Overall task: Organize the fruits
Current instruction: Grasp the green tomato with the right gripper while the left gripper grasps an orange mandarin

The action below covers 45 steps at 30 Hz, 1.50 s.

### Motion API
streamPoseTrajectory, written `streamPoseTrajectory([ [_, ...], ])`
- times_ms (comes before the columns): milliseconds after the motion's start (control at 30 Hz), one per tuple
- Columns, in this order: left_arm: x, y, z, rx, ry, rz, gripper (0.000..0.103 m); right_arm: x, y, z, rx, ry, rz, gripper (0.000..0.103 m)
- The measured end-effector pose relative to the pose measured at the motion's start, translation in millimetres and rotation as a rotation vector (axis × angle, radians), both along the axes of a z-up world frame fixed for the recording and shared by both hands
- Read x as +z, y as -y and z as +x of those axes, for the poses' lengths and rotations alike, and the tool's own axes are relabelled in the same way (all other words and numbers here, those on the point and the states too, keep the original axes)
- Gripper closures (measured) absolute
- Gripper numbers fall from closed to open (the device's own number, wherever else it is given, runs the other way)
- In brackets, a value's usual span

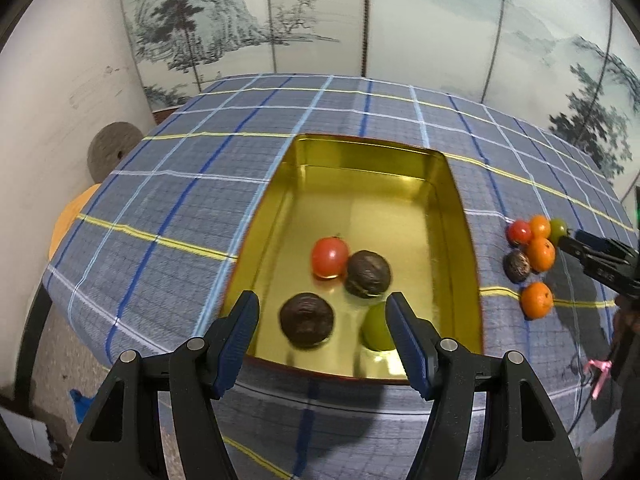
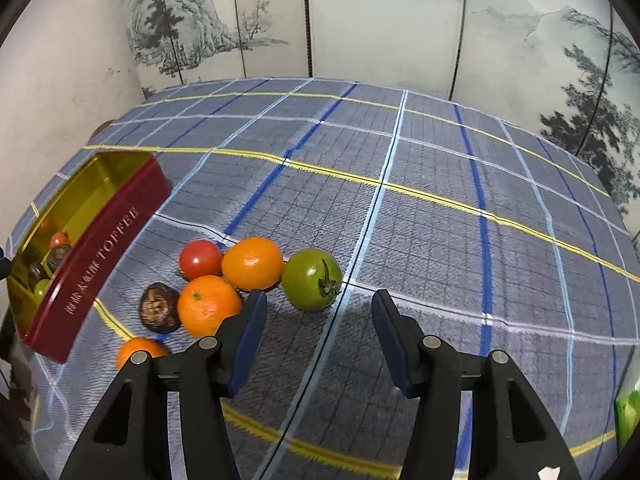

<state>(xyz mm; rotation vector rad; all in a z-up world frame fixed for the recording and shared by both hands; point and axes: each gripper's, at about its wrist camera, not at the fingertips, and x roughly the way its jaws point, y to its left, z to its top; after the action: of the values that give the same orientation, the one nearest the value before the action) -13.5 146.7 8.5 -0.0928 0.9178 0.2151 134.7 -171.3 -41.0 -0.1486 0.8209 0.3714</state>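
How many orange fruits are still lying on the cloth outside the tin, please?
3: one beside the red tomato, one just nearer, and one nearest the tin's corner, partly hidden.

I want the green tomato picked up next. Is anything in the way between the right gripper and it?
Nothing visible blocks it. The right gripper is open and empty, and the green tomato lies on bare tablecloth just ahead of its fingertips. An orange touches the tomato's left side, off that path.
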Motion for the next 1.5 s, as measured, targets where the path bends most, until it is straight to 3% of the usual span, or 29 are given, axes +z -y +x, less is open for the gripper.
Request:
streamPoseTrajectory([
  [400, 3, 39, 13, -0.088, -0.017, 0.024, 0.037, -17, -12, 22, 0.063, 0.022, -0.062, 0.053],
  [533, 1, 56, 19, -0.125, -0.027, 0.023, 0.037, -19, -10, 24, 0.079, 0.01, -0.042, 0.069],
  [1100, -15, 140, 42, -0.297, -0.018, -0.024, 0.037, -21, 26, -9, -0.043, 0.005, -0.015, 0.07],
  [1500, -42, 165, 55, -0.329, -0.065, -0.045, 0.037, -21, 50, -44, -0.096, 0.024, -0.017, 0.07],
])
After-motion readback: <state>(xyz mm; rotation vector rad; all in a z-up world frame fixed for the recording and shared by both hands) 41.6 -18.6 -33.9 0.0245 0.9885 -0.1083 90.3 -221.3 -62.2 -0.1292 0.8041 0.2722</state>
